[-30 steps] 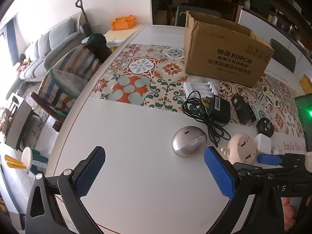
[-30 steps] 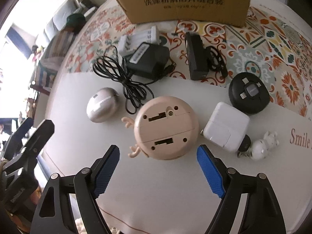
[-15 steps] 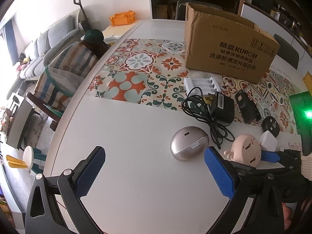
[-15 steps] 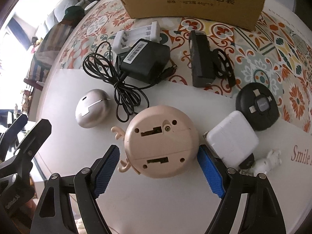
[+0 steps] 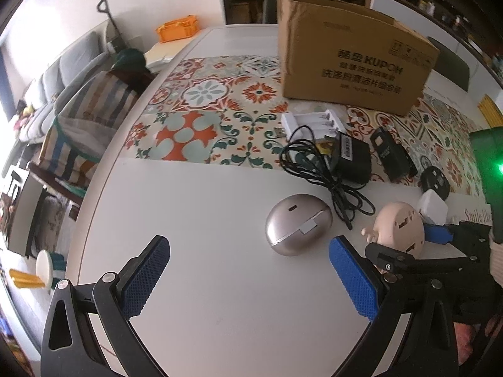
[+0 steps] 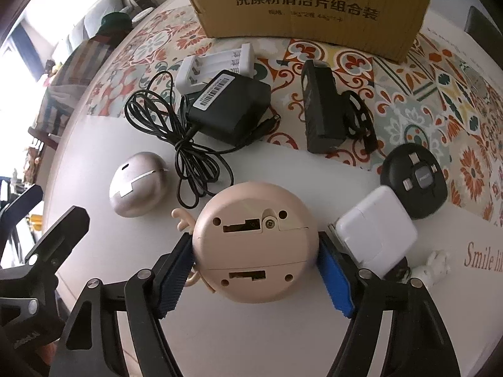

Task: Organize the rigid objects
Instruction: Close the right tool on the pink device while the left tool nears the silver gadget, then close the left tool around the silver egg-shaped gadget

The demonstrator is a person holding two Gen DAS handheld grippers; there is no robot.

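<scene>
A round pink gadget (image 6: 251, 245) with small antlers lies face down on the white table (image 6: 251, 339). My right gripper (image 6: 254, 242) is closing on it, and both blue pads touch its sides. In the left wrist view the same gadget (image 5: 399, 229) sits at the right, held between the right gripper's fingers (image 5: 437, 234). My left gripper (image 5: 248, 248) hangs open over bare tabletop. A silver egg-shaped device (image 5: 297, 227) lies just beyond its fingertips, untouched.
A cardboard box (image 6: 308, 0) stands at the back on a patterned mat (image 6: 440, 94). In front lie a white battery charger (image 6: 217, 62), a black adapter with cable (image 6: 232, 106), a black pack (image 6: 322, 106), a black round hub (image 6: 415, 182), a white cube plug (image 6: 375, 232) and a small white figurine (image 6: 433, 264).
My right gripper came forward around the pink gadget and its jaws narrowed onto its sides. The left gripper stayed open in about the same place.
</scene>
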